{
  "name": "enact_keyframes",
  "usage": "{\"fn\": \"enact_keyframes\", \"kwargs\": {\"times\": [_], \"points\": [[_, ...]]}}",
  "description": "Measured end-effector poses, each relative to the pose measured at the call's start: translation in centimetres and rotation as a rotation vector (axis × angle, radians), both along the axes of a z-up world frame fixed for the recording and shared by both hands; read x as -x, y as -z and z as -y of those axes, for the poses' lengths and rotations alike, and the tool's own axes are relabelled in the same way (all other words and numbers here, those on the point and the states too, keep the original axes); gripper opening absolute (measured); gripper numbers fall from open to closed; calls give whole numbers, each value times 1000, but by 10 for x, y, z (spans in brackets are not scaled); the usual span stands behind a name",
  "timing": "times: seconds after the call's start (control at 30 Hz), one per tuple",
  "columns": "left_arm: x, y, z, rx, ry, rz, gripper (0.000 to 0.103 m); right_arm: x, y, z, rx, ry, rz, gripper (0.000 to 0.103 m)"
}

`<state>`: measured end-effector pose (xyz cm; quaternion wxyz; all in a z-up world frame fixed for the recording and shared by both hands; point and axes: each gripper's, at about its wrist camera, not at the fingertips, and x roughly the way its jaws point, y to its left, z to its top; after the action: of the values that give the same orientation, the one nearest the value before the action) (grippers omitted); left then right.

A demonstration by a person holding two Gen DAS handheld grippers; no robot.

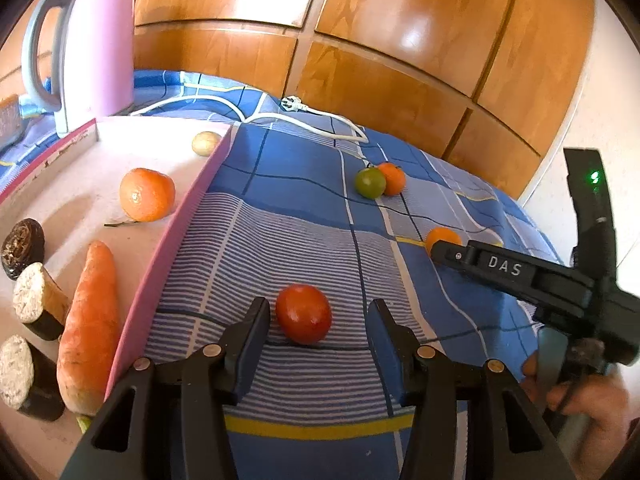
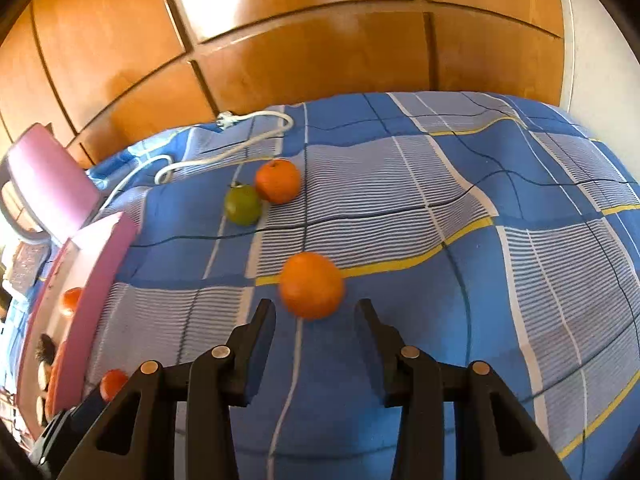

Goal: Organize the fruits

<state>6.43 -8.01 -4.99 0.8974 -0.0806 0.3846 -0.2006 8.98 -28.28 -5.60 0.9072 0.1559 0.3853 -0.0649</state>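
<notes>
My left gripper [image 1: 320, 312] is open, with a red tomato [image 1: 303, 313] on the blue checked cloth [image 1: 280, 216] just ahead of its fingertips. My right gripper [image 2: 316, 312] is open, with an orange [image 2: 311, 285] just ahead of its fingertips; that orange [image 1: 442, 238] shows in the left wrist view behind the right gripper's finger. A green fruit [image 2: 242, 204] and another orange [image 2: 278, 181] touch each other farther back. A pink-rimmed tray [image 1: 172, 248] at the left holds an orange [image 1: 146, 194], a carrot [image 1: 91, 328], a small pale fruit [image 1: 205, 143] and several dark cut pieces [image 1: 36, 300].
A pink kettle [image 1: 92, 44] stands behind the tray, its white cord and plug [image 1: 292, 104] lying across the cloth. A wooden panelled wall [image 1: 360, 40] closes the back. The cloth drops off at the right toward a white wall [image 1: 608, 92].
</notes>
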Motion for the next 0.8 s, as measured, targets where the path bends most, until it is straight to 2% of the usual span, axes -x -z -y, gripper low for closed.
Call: {"fn": "enact_keyframes", "kwargs": {"times": [0.2,0.27,0.3,0.37,0.4,0.63,0.8], "points": [[-2,0,0,3,8,-4,49,-11,4,5,-18,8,10,42],[-3,0,0,0,4,-3,42,-12,4,7,-28,14,12,41],[-4,0,0,0,5,-4,41,-12,4,6,-28,13,15,35],[-4,1,0,-8,2,-2,32,-12,4,5,-18,6,12,34],[-5,1,0,-10,2,-2,30,-12,3,4,-8,1,10,34],[-6,2,2,-30,0,6,27,-13,2,-8,31,-47,4,34],[2,-1,3,-67,-2,40,26,-9,1,-15,41,-79,5,33]]}}
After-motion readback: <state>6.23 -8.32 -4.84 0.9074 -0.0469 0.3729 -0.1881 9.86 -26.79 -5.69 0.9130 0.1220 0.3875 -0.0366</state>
